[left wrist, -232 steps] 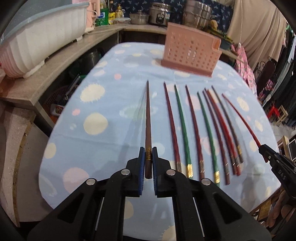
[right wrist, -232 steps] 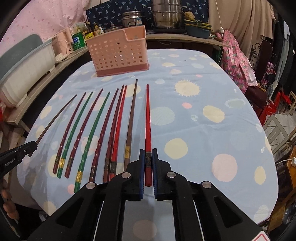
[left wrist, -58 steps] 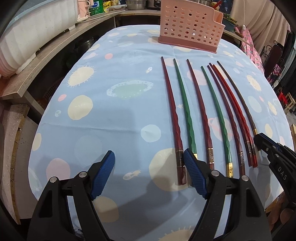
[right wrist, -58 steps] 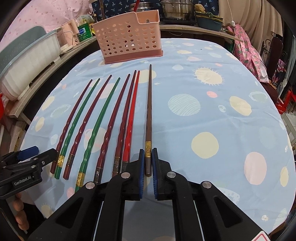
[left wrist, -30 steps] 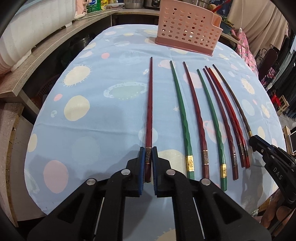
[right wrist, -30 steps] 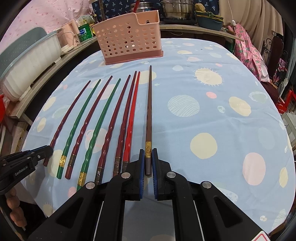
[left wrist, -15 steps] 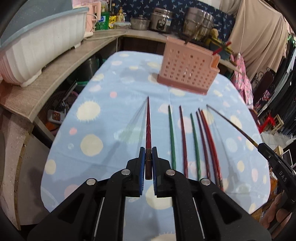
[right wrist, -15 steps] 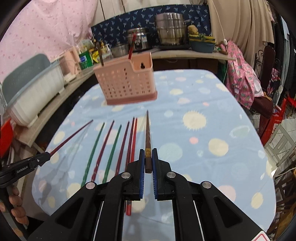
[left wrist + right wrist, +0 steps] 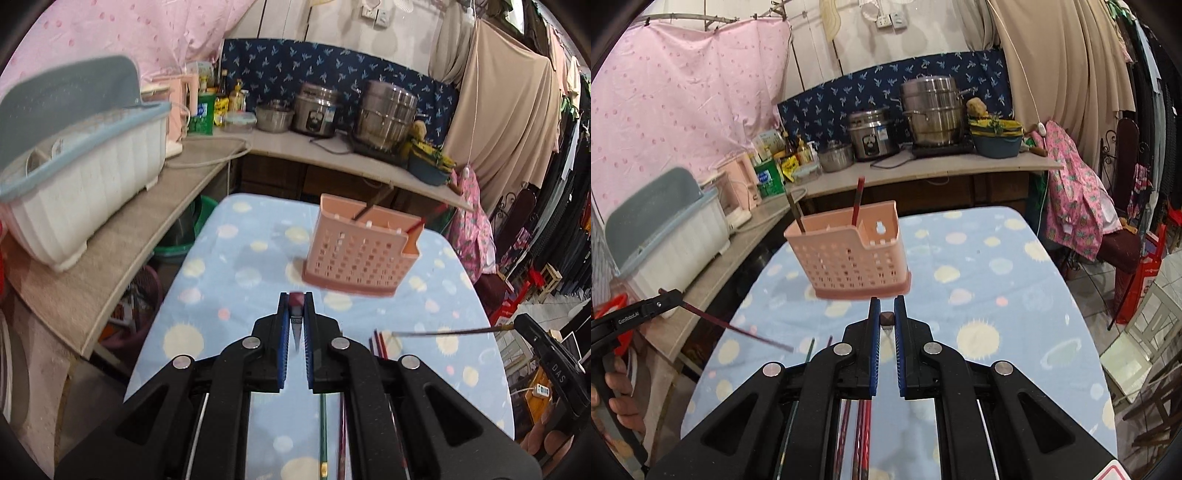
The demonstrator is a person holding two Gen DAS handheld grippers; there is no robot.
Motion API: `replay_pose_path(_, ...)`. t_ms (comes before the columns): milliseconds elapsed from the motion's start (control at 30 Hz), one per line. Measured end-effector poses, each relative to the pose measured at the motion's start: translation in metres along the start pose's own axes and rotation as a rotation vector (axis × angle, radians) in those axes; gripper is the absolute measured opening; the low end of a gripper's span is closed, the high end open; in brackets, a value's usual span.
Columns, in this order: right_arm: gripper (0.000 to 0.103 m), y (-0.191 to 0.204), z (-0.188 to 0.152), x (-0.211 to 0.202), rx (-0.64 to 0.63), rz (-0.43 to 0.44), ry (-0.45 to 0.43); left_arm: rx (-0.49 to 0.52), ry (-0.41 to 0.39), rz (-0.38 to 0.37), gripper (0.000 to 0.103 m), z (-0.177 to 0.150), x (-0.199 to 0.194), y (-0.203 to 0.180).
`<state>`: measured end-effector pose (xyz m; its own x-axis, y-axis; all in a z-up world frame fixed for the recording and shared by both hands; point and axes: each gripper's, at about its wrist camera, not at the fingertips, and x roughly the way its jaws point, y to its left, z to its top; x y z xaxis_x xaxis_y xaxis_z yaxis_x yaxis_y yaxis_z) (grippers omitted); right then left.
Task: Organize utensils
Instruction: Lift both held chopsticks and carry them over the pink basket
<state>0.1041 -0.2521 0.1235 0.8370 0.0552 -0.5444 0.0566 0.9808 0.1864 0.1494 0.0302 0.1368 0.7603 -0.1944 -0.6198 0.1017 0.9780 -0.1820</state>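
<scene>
Nearest: left gripper point(image 9: 296, 334) clamped on dark red chopstick point(image 9: 296, 300), seen end-on betw. blue pads; right gripper point(image 9: 887, 330) clamped on brown chopstick point(image 9: 887, 317), same way; both sticks held by thick end, thin tips hanging down over the cloth. Below, on spotted tablecloth point(image 9: 236, 273): remaining chopsticks point(image 9: 324, 435), green and red, lying side by side. Farther, centre of table: pink perforated holder point(image 9: 849, 254), upright, w/ two sticks already inside. Far: counter w/ steel pots point(image 9: 932, 110). Step in hand, prob.: carry both to holder and drop in. To do well: bring tips above the open top first, not against the front wall; turn sticks near vertical; keep the two sticks apart so no crossing; lower till tips inside, then release; avoid knocking the light holder.
</scene>
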Motion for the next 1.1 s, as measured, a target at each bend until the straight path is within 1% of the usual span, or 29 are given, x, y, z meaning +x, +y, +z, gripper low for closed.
replay_pose_path(133,0.007,0.001,0.023,0.002,0.010,0.026,-0.032,0.009,-0.042,0.003,0.007,0.026,0.003,-0.006)
replay_pose_path(300,0.007,0.006,0.057,-0.003,0.014,0.072,-0.105,0.005,-0.099,-0.014,0.007,0.061,-0.001,-0.013)
replay_pose_path(467,0.007,0.011,0.100,-0.007,0.042,0.136,-0.187,0.000,-0.191,-0.034,0.007,0.107,-0.012,-0.022)
replay_pose_path(567,0.007,0.019,0.130,-0.008,0.050,0.160,-0.254,-0.008,-0.254,-0.018,0.007,0.133,-0.016,-0.026)
replay_pose_path(667,0.007,0.026,0.157,-0.004,0.055,0.173,-0.314,-0.029,-0.298,-0.017,0.007,0.160,-0.016,-0.030)
replay_pose_path(800,0.007,0.032,0.186,0.011,0.072,0.189,-0.347,-0.025,-0.366,-0.003,0.007,0.187,-0.010,-0.039)
replay_pose_path(933,0.007,0.036,0.199,0.038,0.078,0.182,-0.339,-0.013,-0.363,-0.005,0.007,0.198,0.010,-0.048)
replay_pose_path(1100,0.007,0.036,0.198,0.075,0.078,0.159,-0.289,-0.008,-0.312,-0.019,0.007,0.196,0.039,-0.051)
